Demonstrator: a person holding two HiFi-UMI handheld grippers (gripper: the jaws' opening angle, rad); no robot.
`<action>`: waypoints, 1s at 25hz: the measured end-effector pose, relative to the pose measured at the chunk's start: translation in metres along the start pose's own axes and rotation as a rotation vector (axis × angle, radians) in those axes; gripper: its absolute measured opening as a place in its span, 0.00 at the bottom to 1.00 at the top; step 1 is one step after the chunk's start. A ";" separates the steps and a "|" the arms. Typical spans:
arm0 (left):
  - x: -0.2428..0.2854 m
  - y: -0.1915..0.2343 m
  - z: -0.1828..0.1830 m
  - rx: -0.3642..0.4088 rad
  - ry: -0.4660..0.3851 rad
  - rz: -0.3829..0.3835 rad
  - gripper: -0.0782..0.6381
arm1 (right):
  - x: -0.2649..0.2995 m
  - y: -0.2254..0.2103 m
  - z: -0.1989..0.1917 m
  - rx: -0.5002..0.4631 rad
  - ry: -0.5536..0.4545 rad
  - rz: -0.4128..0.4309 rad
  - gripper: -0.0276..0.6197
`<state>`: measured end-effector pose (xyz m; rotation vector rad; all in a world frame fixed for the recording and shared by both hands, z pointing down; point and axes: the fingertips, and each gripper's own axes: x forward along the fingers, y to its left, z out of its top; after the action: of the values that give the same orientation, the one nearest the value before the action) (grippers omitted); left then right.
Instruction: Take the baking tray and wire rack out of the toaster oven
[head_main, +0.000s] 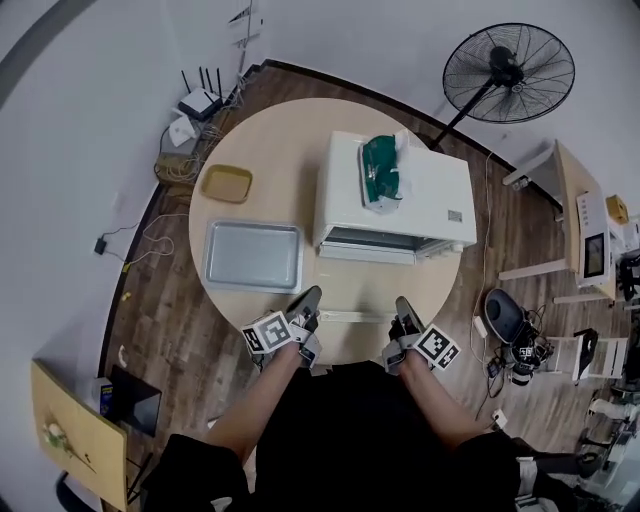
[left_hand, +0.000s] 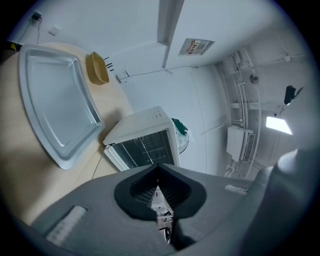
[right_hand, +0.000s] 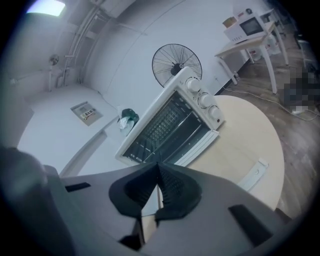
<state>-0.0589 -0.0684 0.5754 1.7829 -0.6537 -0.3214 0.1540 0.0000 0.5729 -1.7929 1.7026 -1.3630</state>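
Note:
The white toaster oven (head_main: 395, 190) stands on the round wooden table (head_main: 285, 145), its glass door folded down toward me. Inside it the wire rack (right_hand: 166, 122) shows as a metal grid, also seen in the left gripper view (left_hand: 144, 149). The grey baking tray (head_main: 252, 256) lies flat on the table left of the oven, and appears large in the left gripper view (left_hand: 55, 105). My left gripper (head_main: 310, 298) and right gripper (head_main: 403, 304) are held near the table's front edge, both shut with nothing between the jaws, well short of the oven.
A yellow dish (head_main: 227, 183) sits behind the tray. A green cloth (head_main: 382, 170) lies on the oven's top. The door's white handle (head_main: 350, 317) lies between the grippers. A standing fan (head_main: 508, 72) is at the back right, a side table with a microwave (head_main: 592, 240) at the right.

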 end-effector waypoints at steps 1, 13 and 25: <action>0.012 -0.004 -0.001 0.003 0.002 0.009 0.14 | 0.000 -0.005 0.010 0.004 -0.009 -0.001 0.05; 0.105 0.002 -0.013 -0.003 -0.069 0.150 0.14 | 0.020 -0.049 0.093 0.107 -0.088 0.130 0.05; 0.156 0.031 0.010 -0.044 -0.250 0.241 0.23 | 0.094 -0.078 0.118 0.228 -0.072 0.152 0.27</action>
<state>0.0533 -0.1731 0.6185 1.6144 -1.0214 -0.3933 0.2777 -0.1092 0.6128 -1.5373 1.5432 -1.3505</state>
